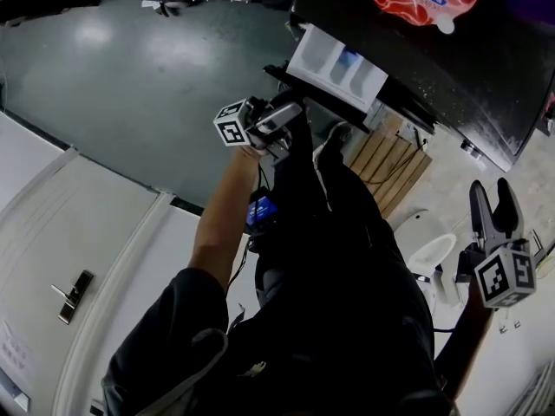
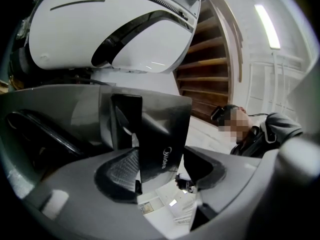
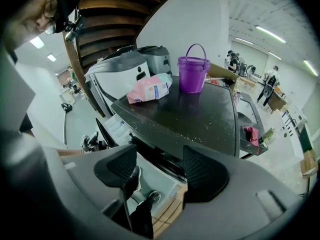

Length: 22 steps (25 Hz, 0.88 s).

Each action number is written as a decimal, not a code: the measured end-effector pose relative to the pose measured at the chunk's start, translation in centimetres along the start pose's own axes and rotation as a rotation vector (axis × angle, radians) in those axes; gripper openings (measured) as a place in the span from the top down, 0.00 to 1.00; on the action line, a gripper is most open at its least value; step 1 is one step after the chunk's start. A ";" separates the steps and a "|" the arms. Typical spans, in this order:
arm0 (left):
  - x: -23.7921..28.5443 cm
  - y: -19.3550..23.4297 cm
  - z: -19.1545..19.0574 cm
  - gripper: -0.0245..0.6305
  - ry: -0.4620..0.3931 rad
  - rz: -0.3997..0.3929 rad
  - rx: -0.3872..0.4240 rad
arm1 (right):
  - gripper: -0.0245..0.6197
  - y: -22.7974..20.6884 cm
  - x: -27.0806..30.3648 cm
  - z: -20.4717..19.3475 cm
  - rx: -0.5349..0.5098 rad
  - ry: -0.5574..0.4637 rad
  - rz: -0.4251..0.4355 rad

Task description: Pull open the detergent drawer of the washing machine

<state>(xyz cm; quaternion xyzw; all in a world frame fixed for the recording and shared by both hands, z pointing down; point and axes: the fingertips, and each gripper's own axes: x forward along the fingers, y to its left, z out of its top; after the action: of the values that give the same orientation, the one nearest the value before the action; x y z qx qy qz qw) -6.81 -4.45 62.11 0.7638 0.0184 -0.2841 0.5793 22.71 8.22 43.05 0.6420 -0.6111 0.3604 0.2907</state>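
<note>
The washing machine [image 1: 434, 76] has a black top, and its detergent drawer [image 1: 338, 66] stands pulled out with its white compartments showing. My left gripper [image 1: 290, 115] is at the drawer's dark front panel [image 2: 160, 134]. In the left gripper view that panel stands between the jaws of the left gripper [image 2: 160, 170], close to the left pad, with a gap to the right pad. My right gripper [image 1: 492, 193] hangs open far to the right, holding nothing. The right gripper view shows the right gripper [image 3: 159, 171] facing the washing machine [image 3: 200, 114] and the open drawer [image 3: 117, 126].
A pink bag [image 3: 150, 89] and a purple bucket [image 3: 193, 74] sit on the machine's top. A wooden pallet [image 1: 390, 163] lies under the machine. A white door with a handle [image 1: 74, 295] is at the lower left. A large white appliance [image 2: 115, 29] stands behind the drawer.
</note>
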 end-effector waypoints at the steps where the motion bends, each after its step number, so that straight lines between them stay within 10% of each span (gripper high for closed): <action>1: 0.0 0.0 0.0 0.50 0.016 0.010 0.006 | 0.51 -0.1 -0.1 0.4 -0.004 -0.016 0.005; 14: -0.7 -6.4 0.1 0.42 0.362 0.265 0.217 | 0.51 -1.3 -3.5 5.8 0.053 -0.221 0.085; 22: 2.7 -14.2 1.2 0.42 0.579 0.361 0.538 | 0.51 -2.8 -7.4 9.5 0.095 -0.396 0.119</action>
<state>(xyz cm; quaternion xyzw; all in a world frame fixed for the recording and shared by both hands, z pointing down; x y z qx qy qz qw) -10.14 -1.72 48.23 0.9267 -0.0285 0.0533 0.3709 26.61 5.01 31.75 0.6760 -0.6756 0.2718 0.1126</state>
